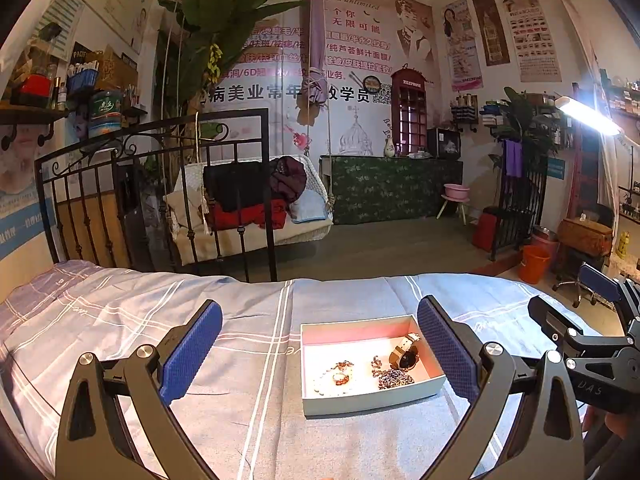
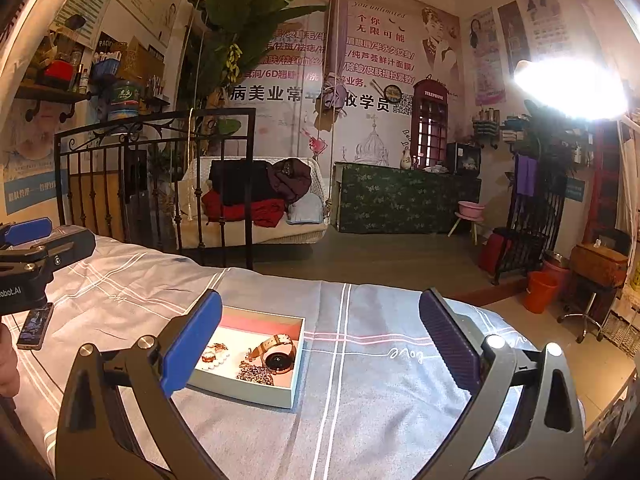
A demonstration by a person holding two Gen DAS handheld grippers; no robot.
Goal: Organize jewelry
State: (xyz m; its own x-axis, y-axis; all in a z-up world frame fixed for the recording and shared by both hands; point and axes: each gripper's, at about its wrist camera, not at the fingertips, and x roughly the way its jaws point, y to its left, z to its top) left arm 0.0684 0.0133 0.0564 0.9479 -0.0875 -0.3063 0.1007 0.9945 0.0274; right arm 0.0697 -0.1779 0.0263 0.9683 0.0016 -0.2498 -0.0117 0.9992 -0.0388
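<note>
A shallow pale blue box (image 1: 372,400) with a pink inside lies on the bed. It holds a wristwatch (image 1: 405,354), a dark bead string (image 1: 394,378), a white bead bracelet (image 1: 326,384) and small amber pieces (image 1: 341,378). My left gripper (image 1: 318,344) is open and empty, hovering above the bed just before the box. In the right wrist view the box (image 2: 248,394) sits at lower left with the watch (image 2: 278,354) inside. My right gripper (image 2: 320,344) is open and empty, to the right of the box. The other gripper (image 1: 592,320) shows at the right edge of the left view.
The bed has a blue-grey checked sheet (image 1: 240,320) and a black iron frame (image 1: 160,184) at its far end. Beyond are a swing seat with clothes (image 1: 256,200), a green-covered counter (image 1: 396,188), an orange bucket (image 1: 534,264) and a bright lamp (image 2: 568,84).
</note>
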